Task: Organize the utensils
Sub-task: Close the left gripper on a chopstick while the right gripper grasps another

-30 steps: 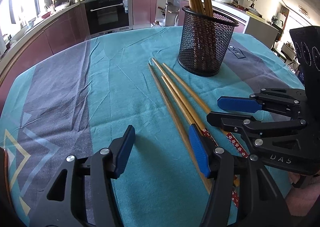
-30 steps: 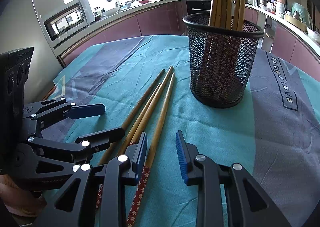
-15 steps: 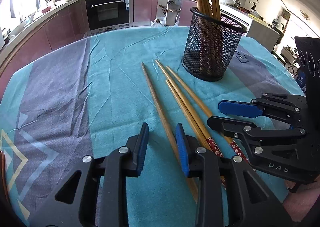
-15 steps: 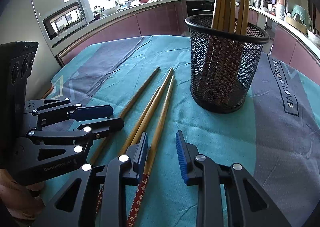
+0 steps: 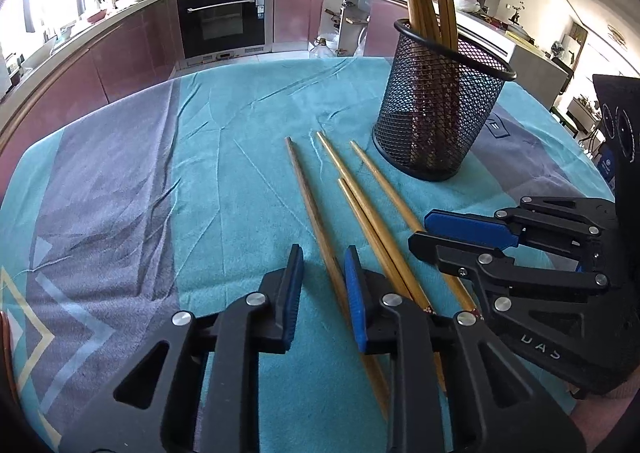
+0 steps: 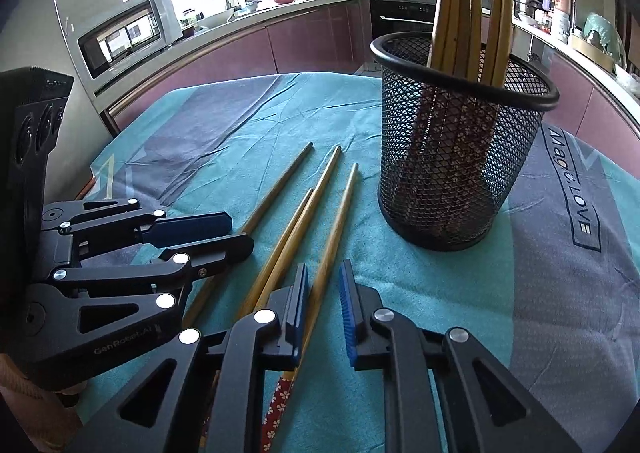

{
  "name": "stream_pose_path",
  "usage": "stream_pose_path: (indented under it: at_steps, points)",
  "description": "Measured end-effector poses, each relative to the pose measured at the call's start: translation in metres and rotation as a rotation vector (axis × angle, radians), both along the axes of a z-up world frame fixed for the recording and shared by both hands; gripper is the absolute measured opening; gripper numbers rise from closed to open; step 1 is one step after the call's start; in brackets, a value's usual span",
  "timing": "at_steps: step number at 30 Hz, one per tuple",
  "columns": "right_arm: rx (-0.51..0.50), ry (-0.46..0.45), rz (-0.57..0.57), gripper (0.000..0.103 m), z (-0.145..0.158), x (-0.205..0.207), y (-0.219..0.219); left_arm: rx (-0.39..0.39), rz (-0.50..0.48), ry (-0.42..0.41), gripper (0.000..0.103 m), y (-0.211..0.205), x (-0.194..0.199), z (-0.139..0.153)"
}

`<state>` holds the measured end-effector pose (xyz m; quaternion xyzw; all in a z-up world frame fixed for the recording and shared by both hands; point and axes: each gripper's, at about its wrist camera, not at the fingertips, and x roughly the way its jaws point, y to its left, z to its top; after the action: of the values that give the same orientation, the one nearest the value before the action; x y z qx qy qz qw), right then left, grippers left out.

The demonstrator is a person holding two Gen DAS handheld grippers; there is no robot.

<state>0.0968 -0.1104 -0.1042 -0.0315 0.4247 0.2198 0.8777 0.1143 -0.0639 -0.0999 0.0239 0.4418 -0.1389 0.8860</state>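
Four chopsticks [image 5: 360, 209] beside mesh holder [image 5: 436, 113], bare cloth [image 5: 160, 193] leftward

The bench [image 5: 224, 181] is covered by a teal cloth [image 6: 452, 293] with grey bands. Four chopsticks [image 5: 360, 205] lie loose on it, side by side. Just beside their far tips stands a black mesh cup [image 6: 456, 149], upright, with more chopsticks standing in it.
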Motion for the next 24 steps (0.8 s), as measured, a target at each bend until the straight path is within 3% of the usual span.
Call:
stream_pose_path:
  at_steps: [7, 24]
  points:
    - [0.018, 0.007, -0.009, 0.008, -0.001, 0.002, -0.004, -0.01, -0.002, 0.002, 0.012, -0.003, -0.001, -0.001]
    - [0.088, 0.001, -0.005, 0.005, 0.01, -0.007, -0.021, -0.043, 0.004, -0.006, 0.009, -0.001, -0.007, 0.006]
